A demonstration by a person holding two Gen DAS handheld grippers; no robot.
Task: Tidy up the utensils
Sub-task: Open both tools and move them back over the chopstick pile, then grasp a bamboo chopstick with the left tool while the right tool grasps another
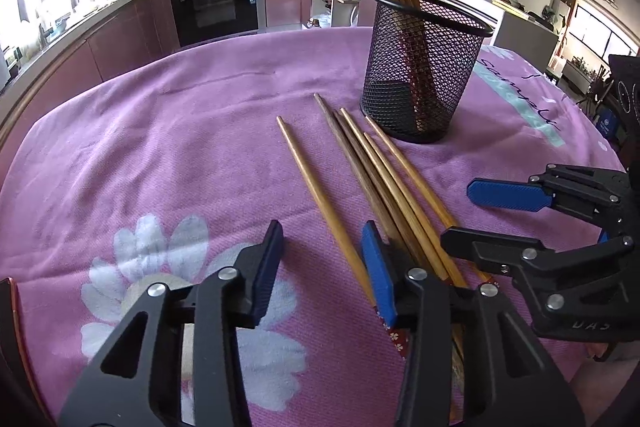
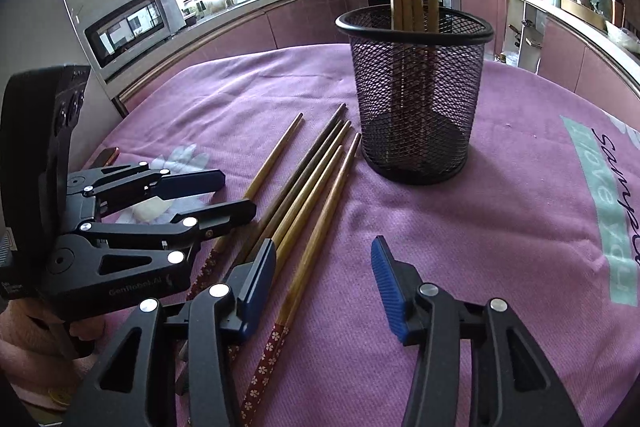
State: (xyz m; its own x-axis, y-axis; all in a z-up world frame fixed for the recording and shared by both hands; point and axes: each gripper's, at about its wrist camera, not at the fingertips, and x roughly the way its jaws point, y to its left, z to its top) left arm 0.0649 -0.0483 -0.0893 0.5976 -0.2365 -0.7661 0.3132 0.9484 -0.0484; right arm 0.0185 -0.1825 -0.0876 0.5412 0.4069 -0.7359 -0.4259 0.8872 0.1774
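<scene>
Straddling loose chopsticks (image 1: 320, 203), left gripper (image 1: 320, 259) fingers gape; right gripper (image 2: 324, 279) likewise, one chopstick between.

Cloth (image 1: 160, 147) under everything: pink woven fabric, matt, visibly ribbed, printed white flowers. Chopsticks (image 1: 328, 211) beside the holder: wood, smooth satin finish, red patterned butt ends. Holder (image 1: 420, 75): black metal mesh, matt, smooth rolled rim. My left gripper (image 1: 320, 271) and right gripper (image 2: 324, 279): matt black plastic-looking arms, shiny metal pins, blue ribbed pads (image 2: 386, 287).
</scene>
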